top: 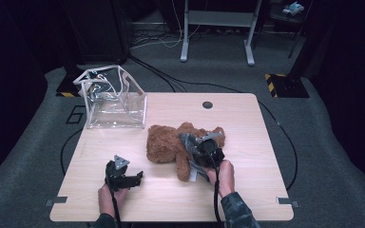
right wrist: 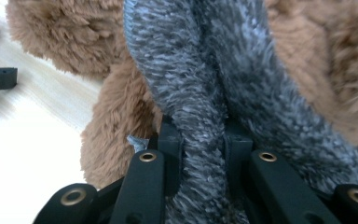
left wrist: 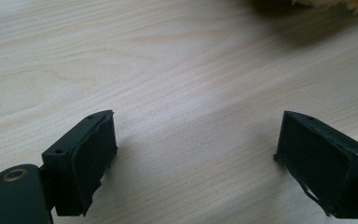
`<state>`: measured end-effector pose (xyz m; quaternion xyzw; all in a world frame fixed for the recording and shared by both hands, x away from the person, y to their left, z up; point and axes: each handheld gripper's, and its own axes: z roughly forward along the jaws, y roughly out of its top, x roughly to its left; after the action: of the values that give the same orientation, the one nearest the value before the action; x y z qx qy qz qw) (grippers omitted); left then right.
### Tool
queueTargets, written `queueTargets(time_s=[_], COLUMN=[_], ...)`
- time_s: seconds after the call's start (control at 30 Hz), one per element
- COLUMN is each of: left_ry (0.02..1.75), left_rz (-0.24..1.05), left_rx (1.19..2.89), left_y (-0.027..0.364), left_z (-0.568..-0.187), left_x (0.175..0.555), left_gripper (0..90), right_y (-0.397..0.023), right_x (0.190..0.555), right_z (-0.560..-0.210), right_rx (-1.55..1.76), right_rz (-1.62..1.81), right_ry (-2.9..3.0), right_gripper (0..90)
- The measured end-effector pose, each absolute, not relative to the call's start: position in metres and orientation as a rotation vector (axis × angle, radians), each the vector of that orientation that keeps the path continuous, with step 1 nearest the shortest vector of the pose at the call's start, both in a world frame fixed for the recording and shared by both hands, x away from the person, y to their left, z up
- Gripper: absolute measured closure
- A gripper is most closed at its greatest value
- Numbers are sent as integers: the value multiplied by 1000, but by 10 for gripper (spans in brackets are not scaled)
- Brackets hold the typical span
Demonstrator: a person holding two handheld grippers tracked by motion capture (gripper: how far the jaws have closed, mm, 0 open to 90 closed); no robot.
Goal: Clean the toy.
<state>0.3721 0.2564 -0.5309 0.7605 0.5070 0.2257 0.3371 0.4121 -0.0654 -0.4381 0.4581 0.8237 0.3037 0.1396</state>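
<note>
On the pale wooden desk [top: 247,190], near its middle, lies a brown plush teddy bear [top: 164,142] with a grey fuzzy scarf [top: 186,147] draped over it, and the right gripper [top: 204,151] sits right on top of that scarf. From the right gripper view, its fingers [right wrist: 170,144] are clamped on a bunched fold of the grey scarf [right wrist: 186,93], the pile squeezed into a narrow ridge between the black pads, with the bear's shaggy brown fur [right wrist: 116,116] crowding in on both sides. So the step in hand looks like a grasp made and a lift just starting. The left gripper [top: 123,178] rests low on the desk, nearer the person and apart from the bear; in the left gripper view its fingers [left wrist: 93,158] stand wide apart over bare wood grain, holding nothing, with a tuft of brown fur at the top edge. At the far left corner stands a clear, soft plastic bag [top: 114,102] with white edging, its mouth open upward, glossy and slightly slumped. My read: the bag is the likely destination. The next move calls for a steady raise, since a grip on the scarf alone may slip or let the bear swing, and the free left gripper could steady the floppy bag's mouth.
</note>
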Motion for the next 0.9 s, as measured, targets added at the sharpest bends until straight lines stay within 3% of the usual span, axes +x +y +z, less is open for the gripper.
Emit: queueTargets(time_s=[0.5, 0.9], left_ry=[1321, 1319], left_rz=[587, 591], left_rx=[1983, 1981], left_y=[256, 256], left_z=[-531, -531], left_x=[372, 372], left_gripper=[116, 117], right_y=[-67, -57], right_x=[403, 398], right_z=[-486, -407], right_rx=[1422, 1282], right_rz=[765, 947], right_ry=[2537, 2418], right_gripper=[747, 738])
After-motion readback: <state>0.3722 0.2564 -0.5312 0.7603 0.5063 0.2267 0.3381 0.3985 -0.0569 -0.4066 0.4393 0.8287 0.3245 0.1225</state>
